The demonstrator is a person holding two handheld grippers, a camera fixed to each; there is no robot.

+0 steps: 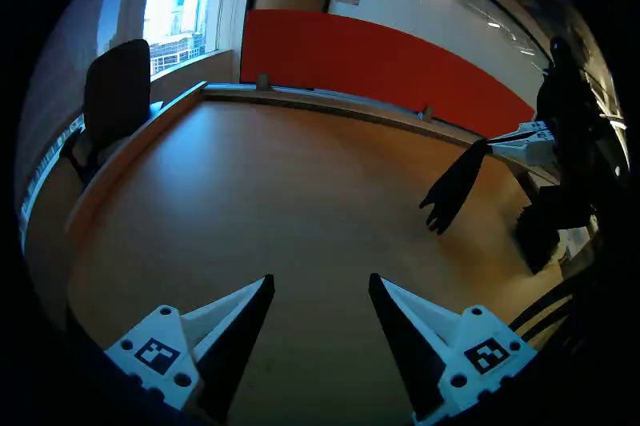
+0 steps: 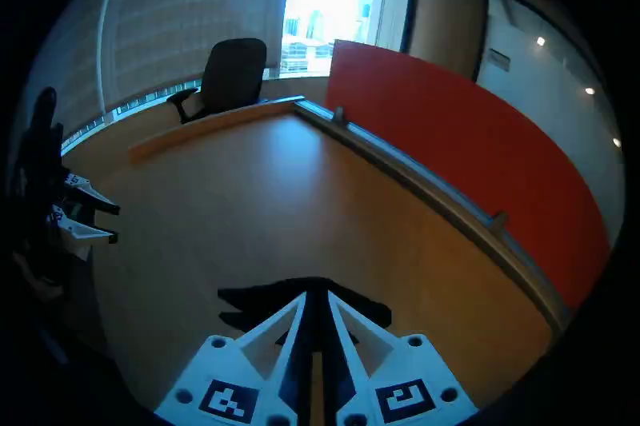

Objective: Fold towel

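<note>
In the left gripper view, I am looking along the left gripper [image 1: 320,284] at 6 o'clock. Its two fingers are standing spread, with bare wooden desk [image 1: 280,186] showing in the gap and nothing between them. Out at 3 o'clock the right gripper [image 1: 488,146] is reaching in from the edge, its tips closed on the top of the dark towel [image 1: 452,186]. The towel is hanging down from those tips in a narrow drape toward the desk; I cannot tell whether its lower end is touching the wood. A dark-clad person [image 1: 570,118] is standing just behind that gripper. A red partition [image 1: 360,58] is running along the far desk edge from 12 to 2 o'clock, and a black office chair [image 1: 116,90] is sitting at 10 o'clock below a bright window [image 1: 180,2].

In the right gripper view, the right gripper [image 2: 317,298] at 6 o'clock is showing its fingers pressed together, pinching the towel [image 2: 256,298], which is spreading dark to both sides of the tips above the desk. At 9 o'clock the left gripper [image 2: 117,223] is hovering well apart from the towel, fingers parted.
</note>
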